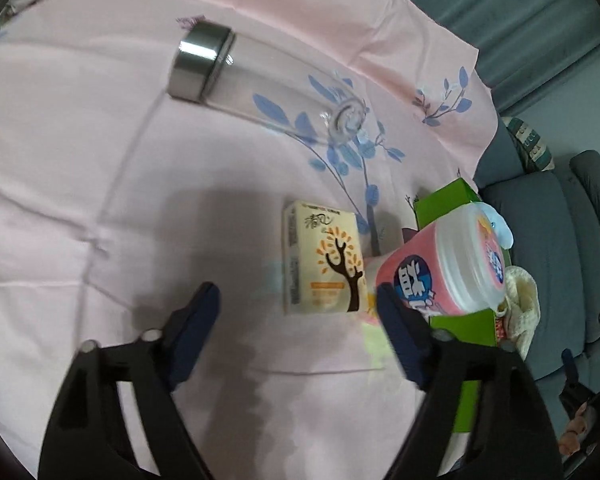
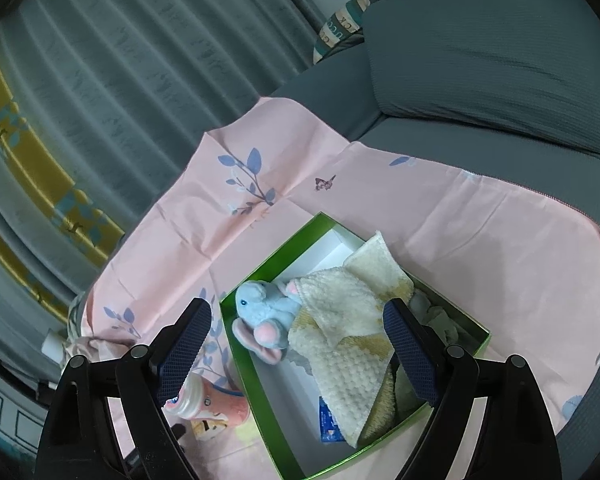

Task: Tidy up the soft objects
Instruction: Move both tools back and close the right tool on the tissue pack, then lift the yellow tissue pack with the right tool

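A yellow tissue pack (image 1: 324, 260) with a tree print lies on the pink floral cloth (image 1: 100, 200). My left gripper (image 1: 298, 296) is open, and the pack's near end sits between its fingertips, closer to the right one, with no pad pressing on it. A pink canister (image 1: 440, 268) with a white lid lies tilted against the green box (image 1: 444, 200). In the right wrist view the green box (image 2: 260, 400) holds a blue elephant plush (image 2: 264, 312), a cream towel (image 2: 348, 332) and a blue packet (image 2: 330, 424). My right gripper (image 2: 296, 312) hovers open above them, holding nothing.
A glass bottle (image 1: 260, 80) with a steel cap lies on its side farther back on the cloth. A grey sofa (image 2: 480, 60) with a striped cushion (image 2: 340, 28) flanks the cloth, and a teal curtain (image 2: 120, 60) hangs behind. The canister (image 2: 212, 404) lies left of the box.
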Tool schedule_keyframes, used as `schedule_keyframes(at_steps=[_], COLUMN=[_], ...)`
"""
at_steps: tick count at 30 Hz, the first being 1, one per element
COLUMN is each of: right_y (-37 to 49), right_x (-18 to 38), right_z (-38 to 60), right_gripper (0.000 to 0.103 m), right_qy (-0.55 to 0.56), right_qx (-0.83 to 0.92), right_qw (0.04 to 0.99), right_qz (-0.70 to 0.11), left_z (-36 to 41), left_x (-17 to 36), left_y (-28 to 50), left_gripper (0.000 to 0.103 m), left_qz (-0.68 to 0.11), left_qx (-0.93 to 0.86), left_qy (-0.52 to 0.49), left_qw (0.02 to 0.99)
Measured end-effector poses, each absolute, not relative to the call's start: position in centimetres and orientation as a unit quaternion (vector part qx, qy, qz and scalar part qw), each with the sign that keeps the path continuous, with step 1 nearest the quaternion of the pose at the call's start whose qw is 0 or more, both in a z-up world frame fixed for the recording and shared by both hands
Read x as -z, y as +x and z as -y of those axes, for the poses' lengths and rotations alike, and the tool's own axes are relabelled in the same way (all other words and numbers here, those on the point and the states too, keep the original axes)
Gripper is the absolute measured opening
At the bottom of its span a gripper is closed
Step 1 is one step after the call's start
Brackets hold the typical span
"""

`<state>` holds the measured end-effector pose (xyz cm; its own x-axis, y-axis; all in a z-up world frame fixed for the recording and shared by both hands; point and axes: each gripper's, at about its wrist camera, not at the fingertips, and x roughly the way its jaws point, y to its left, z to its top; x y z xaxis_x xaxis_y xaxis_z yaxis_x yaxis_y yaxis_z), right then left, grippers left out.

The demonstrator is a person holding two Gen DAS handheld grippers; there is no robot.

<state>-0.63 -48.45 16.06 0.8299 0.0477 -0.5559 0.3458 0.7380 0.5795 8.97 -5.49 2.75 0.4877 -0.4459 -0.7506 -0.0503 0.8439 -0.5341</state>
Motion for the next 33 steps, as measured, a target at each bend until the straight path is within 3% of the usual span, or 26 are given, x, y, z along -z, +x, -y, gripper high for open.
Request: schedule_keyframes(at_steps=[11, 20, 33], right_y=[-0.5, -0.2, 4.1], right_x=[-16.0, -16.7, -17.4], right_z=[48.3, 46.7, 32.3], right_gripper=[0.088, 0.088, 0.088], right_qy=[0.355, 0.337, 0.241], right_qx=[0.086, 0.065, -0.173], right_qw=[0.886, 0.894, 0.874], right_qz=[-0.284, -0.288, -0.385], left_z=[5.9, 4.7, -1.1], left_x=[-1.6, -2.8, -4.9], left_y=[9.7, 7.7, 2.9], left_gripper=[0.025, 0.021, 0.022], left_qz=[-0.491, -0.495, -0.502], left_qx=[0.133, 0.106, 0.065], left_qy=[-0.284, -0.255, -0.228], left_qw=[0.813, 0.824, 0.832])
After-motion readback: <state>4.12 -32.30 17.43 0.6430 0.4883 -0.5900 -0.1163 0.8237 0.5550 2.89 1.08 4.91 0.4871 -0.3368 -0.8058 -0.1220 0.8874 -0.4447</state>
